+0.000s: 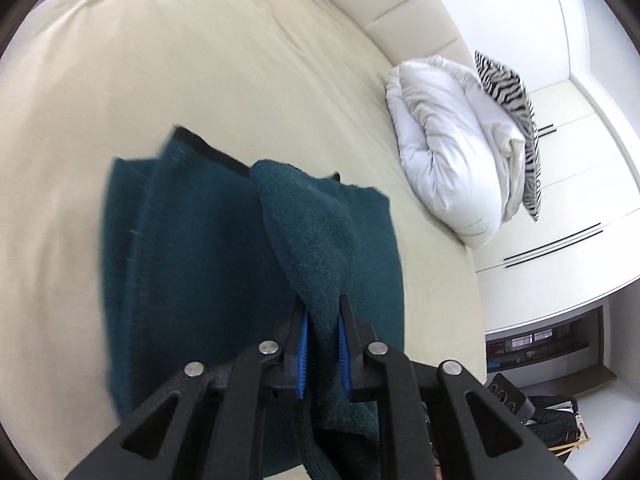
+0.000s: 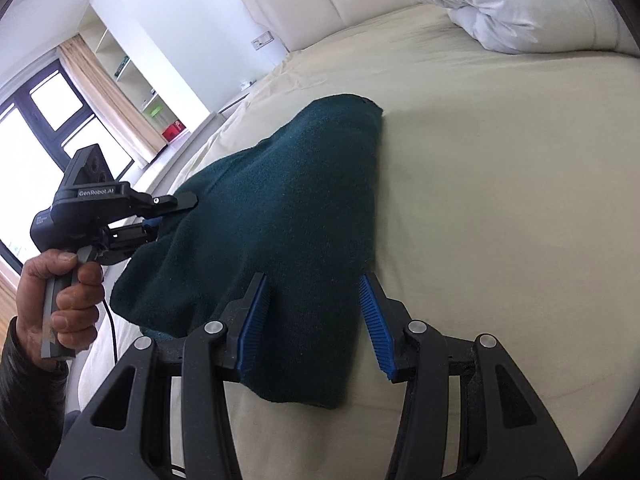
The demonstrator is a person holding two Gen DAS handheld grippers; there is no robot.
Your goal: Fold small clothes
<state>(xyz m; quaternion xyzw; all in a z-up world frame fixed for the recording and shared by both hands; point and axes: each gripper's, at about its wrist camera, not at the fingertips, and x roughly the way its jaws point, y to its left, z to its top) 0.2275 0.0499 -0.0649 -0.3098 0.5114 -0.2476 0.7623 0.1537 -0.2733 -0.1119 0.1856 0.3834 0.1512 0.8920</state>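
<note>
Teal knit garment (image 2: 280,216) lies on the cream bed sheet (image 2: 500,220), and everything else can be placed from it. In the right wrist view it spreads as a broad wedge, its far corner pointing toward the padded headboard (image 2: 328,4) and its near end hanging between the blue-padded jaws of the right gripper (image 2: 316,316), which stand wide apart with the cloth passing between them but not pinched. To the left of the garment in that view, the left gripper (image 2: 158,222) comes in from the side, held by the person's hand (image 2: 64,300), and its jaws close on the garment's left edge, lifting that part clear of the sheet. The left wrist view confirms the grip from close up: the left gripper (image 1: 322,332) has a bunched fold of the garment (image 1: 192,240) squeezed between its blue pads, with cloth rising ahead of the jaws and trailing down behind them. This view also shows what the other does not: a black band (image 1: 212,152) along the garment's far edge, and layered folds on its left side, though motion blur softens them. Beyond the garment toward the headboard sits a rolled white duvet (image 1: 448,148) with a zebra-print pillow (image 1: 516,120) leaning against it; the right wrist view catches only the duvet (image 2: 516,4). Only the right wrist view shows the window (image 2: 36,128), curtain (image 2: 108,96) and open shelves (image 2: 136,76) to the garment's left.
</note>
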